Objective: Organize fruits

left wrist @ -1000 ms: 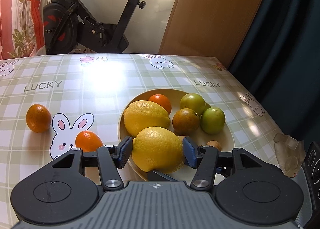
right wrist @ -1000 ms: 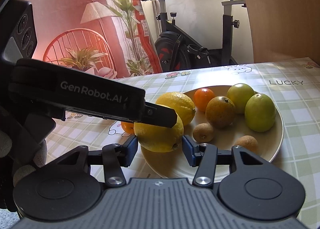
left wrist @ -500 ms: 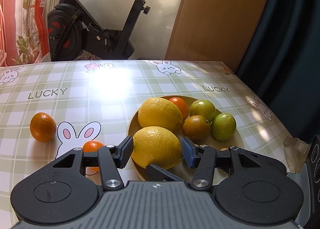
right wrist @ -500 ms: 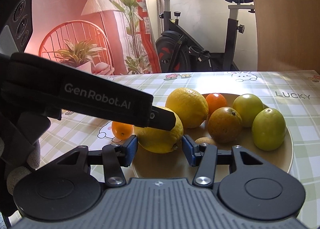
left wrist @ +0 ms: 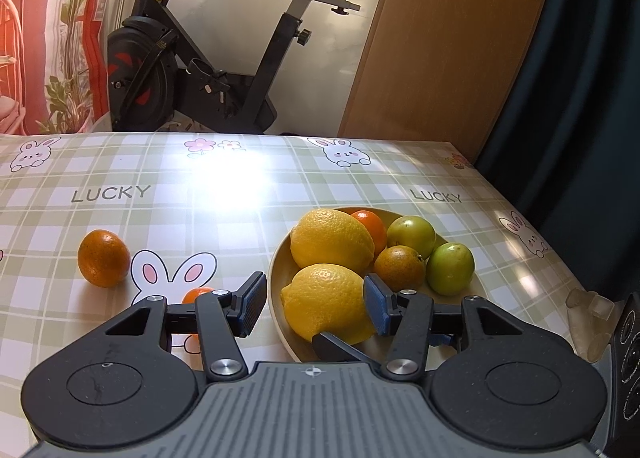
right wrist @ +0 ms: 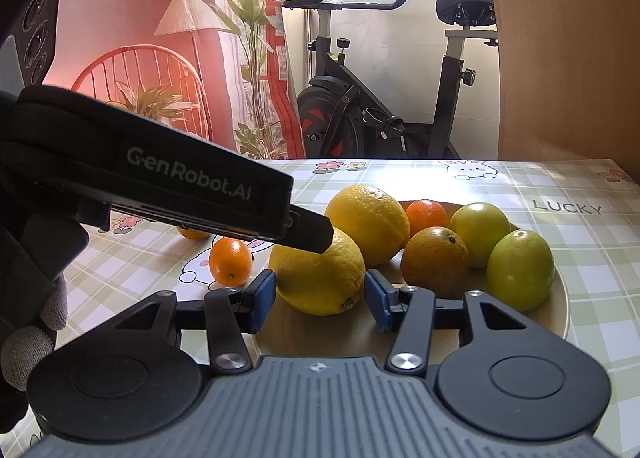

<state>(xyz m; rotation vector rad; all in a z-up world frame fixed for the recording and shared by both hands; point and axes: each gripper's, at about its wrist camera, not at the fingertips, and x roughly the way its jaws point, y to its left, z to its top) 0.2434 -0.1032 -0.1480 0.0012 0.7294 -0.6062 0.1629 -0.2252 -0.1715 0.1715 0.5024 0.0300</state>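
Left of the round tan plate [left wrist: 280, 322], a smooth orange [left wrist: 104, 258] and a smaller orange [right wrist: 231, 262] sit on the shiny checked tablecloth [left wrist: 160, 226]. On the plate's near-left side lies a bumpy, egg-shaped yellow lemon [left wrist: 326, 303]. The left gripper [left wrist: 314, 301] and the right gripper [right wrist: 320, 300] both gape wide around it without squeezing, and round green fruits [left wrist: 450, 268] sit on the plate's right side.

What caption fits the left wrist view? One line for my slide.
Open left gripper near a lemon on the plate, two oranges on the tablecloth.
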